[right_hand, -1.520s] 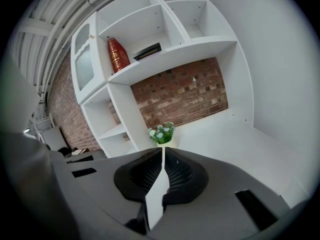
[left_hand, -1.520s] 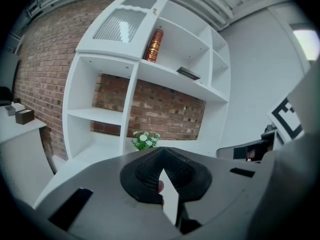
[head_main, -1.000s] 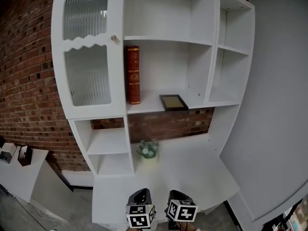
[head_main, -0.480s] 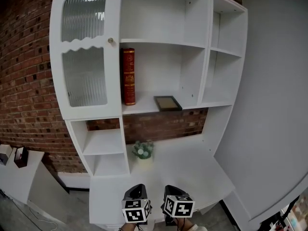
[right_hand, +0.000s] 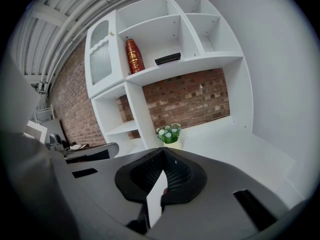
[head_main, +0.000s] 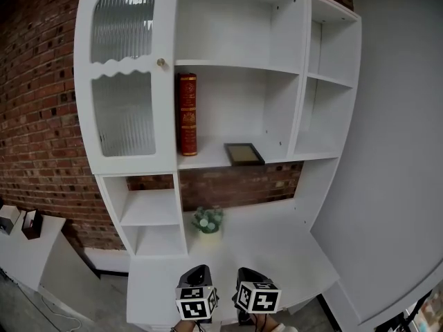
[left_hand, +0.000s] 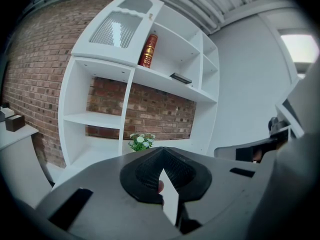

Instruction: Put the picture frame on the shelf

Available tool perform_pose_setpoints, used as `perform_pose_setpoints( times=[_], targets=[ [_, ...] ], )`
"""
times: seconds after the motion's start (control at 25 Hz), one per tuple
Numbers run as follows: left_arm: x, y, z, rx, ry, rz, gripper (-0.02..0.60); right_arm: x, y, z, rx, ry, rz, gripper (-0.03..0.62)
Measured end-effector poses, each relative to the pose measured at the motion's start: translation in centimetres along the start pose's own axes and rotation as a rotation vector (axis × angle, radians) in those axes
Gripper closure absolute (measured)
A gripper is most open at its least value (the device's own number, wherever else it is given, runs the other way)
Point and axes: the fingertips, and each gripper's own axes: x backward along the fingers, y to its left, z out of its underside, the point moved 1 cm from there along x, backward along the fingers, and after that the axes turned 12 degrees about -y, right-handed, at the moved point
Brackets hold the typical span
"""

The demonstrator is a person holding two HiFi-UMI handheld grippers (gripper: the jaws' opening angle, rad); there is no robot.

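Note:
The picture frame (head_main: 243,153) is dark with a tan inside and lies flat on the middle shelf (head_main: 208,159) of the white cabinet, right of a red book (head_main: 187,114). It also shows as a dark sliver in the left gripper view (left_hand: 180,78) and the right gripper view (right_hand: 167,59). My left gripper (head_main: 196,278) and right gripper (head_main: 250,277) hang side by side at the desk's front edge, far below the frame. Both have their jaws together with nothing between them, as the left gripper (left_hand: 162,156) and right gripper (right_hand: 162,156) show in their own views.
A small pot of white flowers (head_main: 208,220) stands on the desk top (head_main: 277,247) under the shelf. A glass cabinet door (head_main: 124,81) closes the upper left. A brick wall (head_main: 41,116) runs left and a grey wall (head_main: 401,151) right.
The head view shifted slightly. The two grippers dropped a little and stay close together at the desk's front edge. The frame lies unmoved on the shelf.

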Motion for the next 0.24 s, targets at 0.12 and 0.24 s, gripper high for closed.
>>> perform_pose_setpoints(
  times=[0.12, 0.24],
  targets=[
    [-0.31, -0.12, -0.21, -0.004, -0.005, -0.005, 0.583, -0.24, -0.23, -0.14, 0.002, 0.002, -0.005, 0.571],
    [-0.57, -0.36, -0.16, -0.007, -0.006, -0.005, 0.583, -0.40, -0.58, -0.09, 0.000, 0.007, -0.007, 0.571]
  ],
)
